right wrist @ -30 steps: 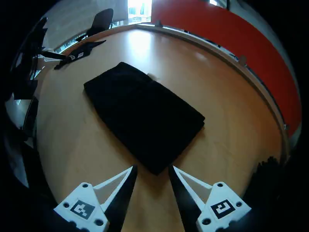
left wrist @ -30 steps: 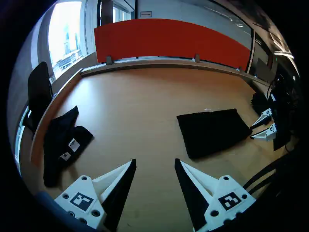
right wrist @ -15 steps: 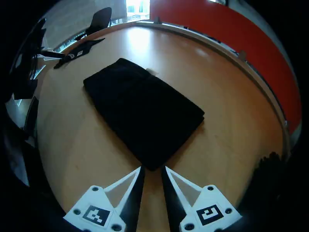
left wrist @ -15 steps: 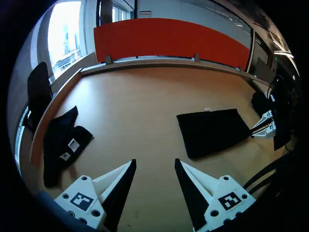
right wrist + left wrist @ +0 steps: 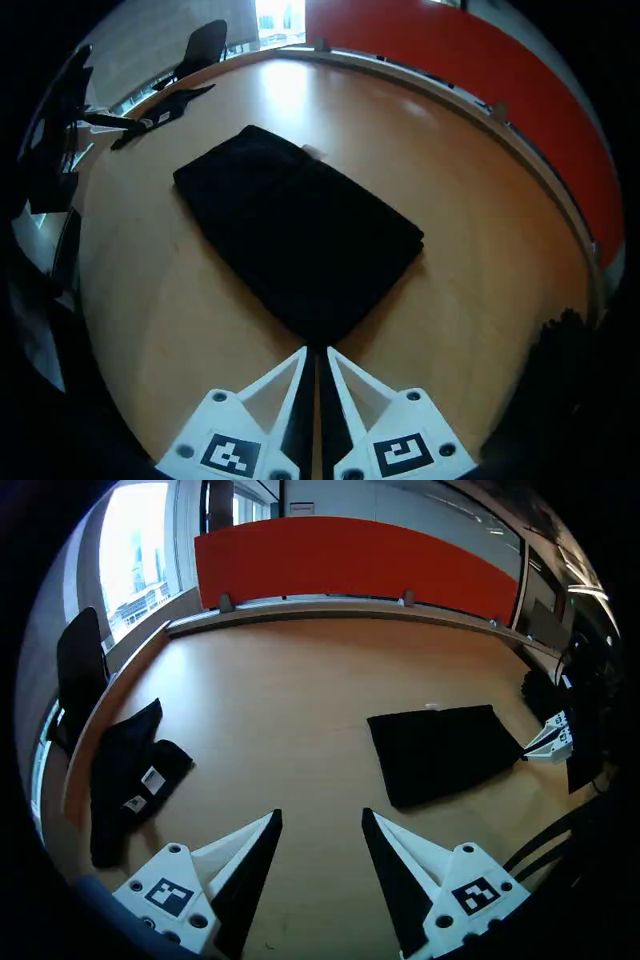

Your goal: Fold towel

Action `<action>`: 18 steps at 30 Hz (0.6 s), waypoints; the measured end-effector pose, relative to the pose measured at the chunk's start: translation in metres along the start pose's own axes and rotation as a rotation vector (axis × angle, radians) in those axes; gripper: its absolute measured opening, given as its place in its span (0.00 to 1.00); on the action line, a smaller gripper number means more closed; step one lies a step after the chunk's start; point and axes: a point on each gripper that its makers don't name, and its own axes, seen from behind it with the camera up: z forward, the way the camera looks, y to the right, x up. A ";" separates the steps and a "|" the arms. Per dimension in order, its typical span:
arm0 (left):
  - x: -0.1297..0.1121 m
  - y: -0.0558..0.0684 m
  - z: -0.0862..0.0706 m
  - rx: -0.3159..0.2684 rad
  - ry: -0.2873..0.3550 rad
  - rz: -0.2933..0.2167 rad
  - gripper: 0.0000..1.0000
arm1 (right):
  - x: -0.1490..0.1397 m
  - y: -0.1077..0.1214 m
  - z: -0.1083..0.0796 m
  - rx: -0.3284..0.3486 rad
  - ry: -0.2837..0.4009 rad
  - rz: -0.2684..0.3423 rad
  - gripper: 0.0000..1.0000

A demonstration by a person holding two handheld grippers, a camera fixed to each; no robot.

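Observation:
A folded black towel (image 5: 440, 752) lies flat on the wooden table (image 5: 280, 688), right of the middle in the left gripper view. In the right gripper view the towel (image 5: 296, 232) spreads out ahead, with its near corner between my fingertips. My right gripper (image 5: 317, 352) is shut on that corner; it also appears at the towel's right edge (image 5: 534, 750) in the left gripper view. My left gripper (image 5: 320, 820) hovers open over bare wood, well short of the towel, with nothing between its fingers.
A heap of black cloths (image 5: 128, 776) with white labels lies at the table's left edge. A black chair (image 5: 80, 664) stands beyond it. A red partition (image 5: 352, 560) runs along the far edge. A dark bristly object (image 5: 560, 352) sits near the towel.
My right gripper moved forward to the towel's near corner and its fingers came together on it. The left gripper and the towel stayed where they were.

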 end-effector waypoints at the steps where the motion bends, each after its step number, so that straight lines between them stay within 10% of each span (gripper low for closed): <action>1: 0.000 0.000 0.000 -0.001 0.000 -0.001 0.73 | 0.001 0.001 0.000 -0.003 0.003 -0.001 0.06; 18: 0.008 -0.002 0.003 0.005 0.005 0.005 0.73 | 0.051 0.011 -0.025 -0.059 0.126 -0.011 0.07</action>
